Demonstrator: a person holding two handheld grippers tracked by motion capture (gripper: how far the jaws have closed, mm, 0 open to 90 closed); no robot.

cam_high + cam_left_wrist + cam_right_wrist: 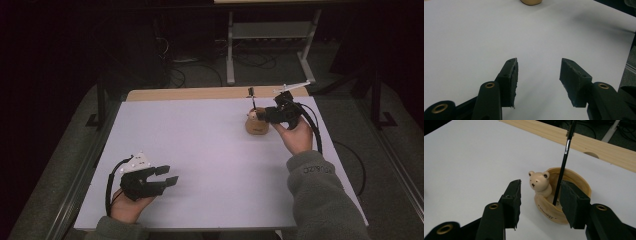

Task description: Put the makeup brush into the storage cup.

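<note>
While my right gripper (540,195) is holding its jaws spread around the bear cup's (564,195) near rim at the counter's (200,150) far right, closing carelessly risks tipping it or snagging the upright brush (561,172). Left gripper (539,77) is idling, jaws spread, empty. Count: one cup, one brush, two grippers.

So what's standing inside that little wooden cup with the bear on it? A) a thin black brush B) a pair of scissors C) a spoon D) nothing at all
A: a thin black brush stands tilted in the cup, just behind the bear figure, with the open right gripper close by.
</note>
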